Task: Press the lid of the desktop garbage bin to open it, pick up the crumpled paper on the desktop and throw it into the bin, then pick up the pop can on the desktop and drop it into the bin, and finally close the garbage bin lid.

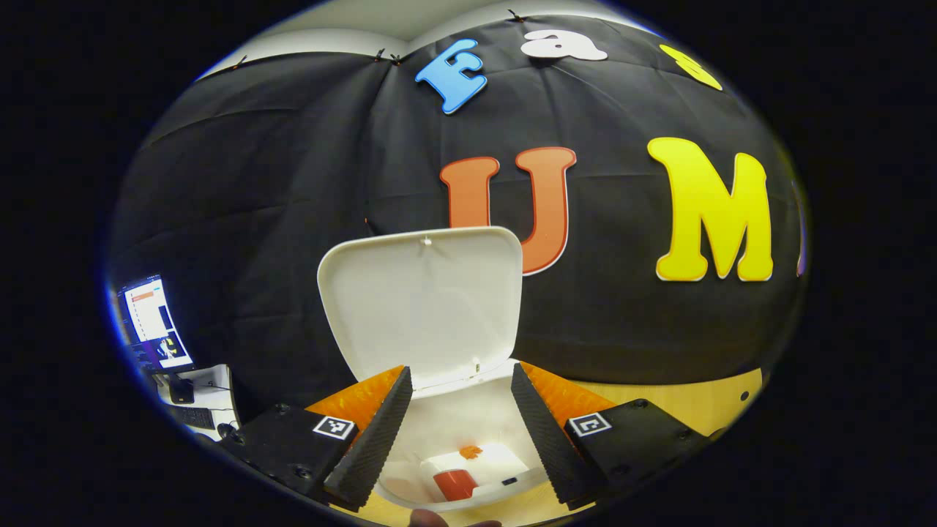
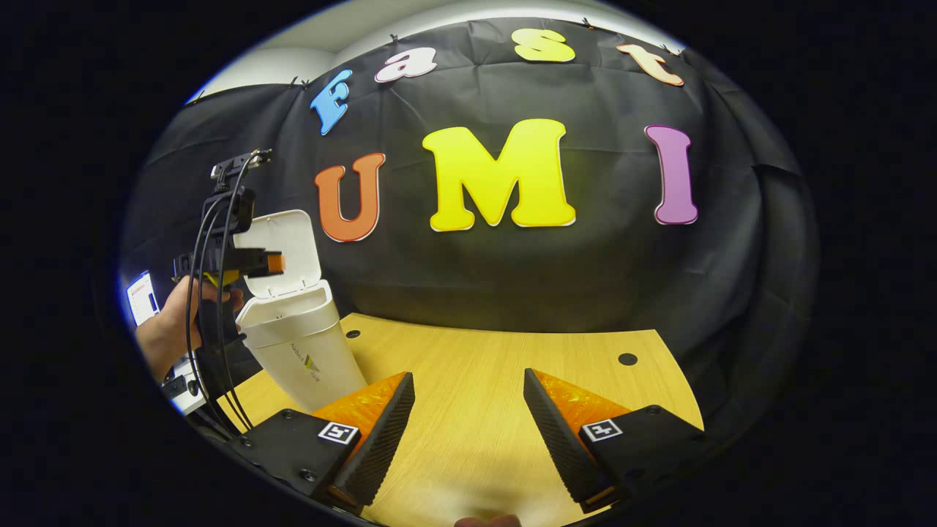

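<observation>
The white desktop bin [image 1: 457, 417] lies straight below my left gripper [image 1: 461, 369], whose fingers stand open over its mouth with nothing between them. Its lid [image 1: 424, 307] is up and leans back. Inside the bin lie the crumpled white paper [image 1: 489, 462] and the red pop can [image 1: 455, 484]. In the right gripper view the bin [image 2: 300, 351] stands at the table's left, lid [image 2: 282, 249] raised, with a hand [image 2: 168, 329] holding the left gripper [image 2: 272, 262] just above its opening. My right gripper [image 2: 468, 377] is open over bare table, well to the right of the bin.
The wooden table [image 2: 505, 359] has small dark holes [image 2: 627, 359] near its back edge. A lit monitor [image 1: 150, 322] and a keyboard [image 1: 192, 417] sit on a side desk to the left. Black cloth walls close the back.
</observation>
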{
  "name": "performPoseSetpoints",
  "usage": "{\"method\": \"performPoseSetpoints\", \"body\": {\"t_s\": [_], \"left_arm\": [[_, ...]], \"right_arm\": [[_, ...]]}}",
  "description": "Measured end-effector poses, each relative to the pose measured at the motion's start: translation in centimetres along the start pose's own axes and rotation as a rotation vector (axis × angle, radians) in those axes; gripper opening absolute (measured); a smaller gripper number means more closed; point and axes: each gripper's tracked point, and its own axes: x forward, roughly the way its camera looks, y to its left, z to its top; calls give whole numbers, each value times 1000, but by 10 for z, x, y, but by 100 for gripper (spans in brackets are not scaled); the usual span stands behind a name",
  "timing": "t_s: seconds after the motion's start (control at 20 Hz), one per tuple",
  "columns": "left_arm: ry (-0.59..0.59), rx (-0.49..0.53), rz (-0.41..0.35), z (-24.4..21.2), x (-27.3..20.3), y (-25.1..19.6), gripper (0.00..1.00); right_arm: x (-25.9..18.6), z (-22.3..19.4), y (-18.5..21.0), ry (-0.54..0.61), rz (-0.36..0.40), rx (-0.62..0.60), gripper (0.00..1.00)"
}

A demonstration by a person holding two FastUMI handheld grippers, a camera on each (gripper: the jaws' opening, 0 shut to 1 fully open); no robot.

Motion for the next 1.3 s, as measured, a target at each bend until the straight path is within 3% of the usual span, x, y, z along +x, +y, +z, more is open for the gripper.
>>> {"method": "performPoseSetpoints", "body": {"t_s": [0.3,0.65,0.9,1.3], "left_arm": [[-62,4,156,75,9,14,90],[-50,-78,247,129,45,33,90],[29,-128,275,121,81,48,90],[154,-98,296,92,100,47,90]], "right_arm": [[-16,14,-31,-37,-44,-8,94],[-18,23,-54,-50,-89,11,94],[-17,21,-61,-36,-122,38,94],[-17,23,-55,-41,-123,23,94]]}}
